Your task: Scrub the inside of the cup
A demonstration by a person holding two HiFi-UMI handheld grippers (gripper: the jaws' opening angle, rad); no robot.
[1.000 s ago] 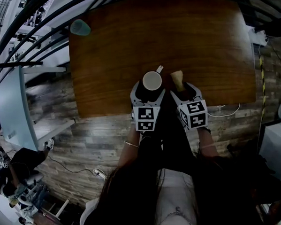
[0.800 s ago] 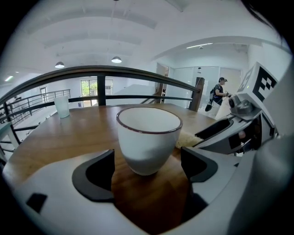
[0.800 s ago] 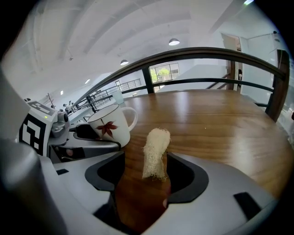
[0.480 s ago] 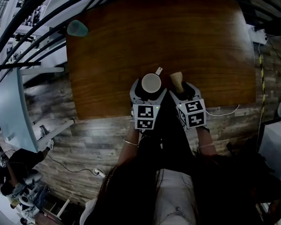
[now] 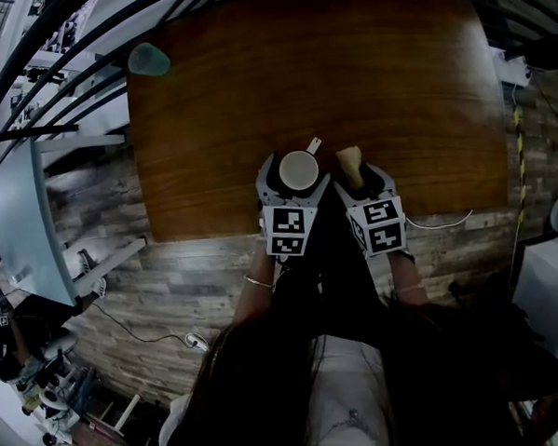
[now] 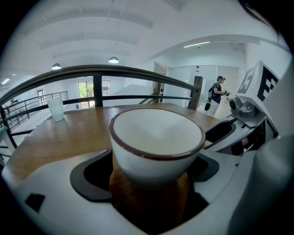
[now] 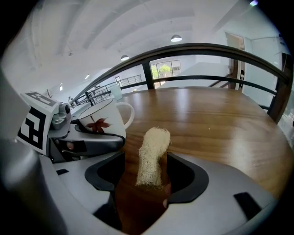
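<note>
**Head view:** The cup point(image 5: 299, 168) stands upright on the table point(image 5: 253, 79) near its 6 o'clock edge, with the handle toward 1 o'clock. It sits between the jaws of my left gripper point(image 5: 295, 177). My right gripper point(image 5: 356, 178) is just beside it at 3 o'clock, and the loofah point(image 5: 349, 160) rises from its jaws.

**Left gripper view:** The jaws have just been opening and stand wide, one on either side of the cup body. I see no pad pressing on it. The inside is white and bare, with a dark rim.

**Right gripper view:** The jaws appear closed on the loofah's lower end. The cup lies at 10 o'clock.

**Assessment:** I judge the cup to be glazed ceramic: stiff, slippery, chippable and moderately heavy. It is best clamped across the body below the rim, not by the handle. The loofah looks light and springy and is best gripped low.
</note>
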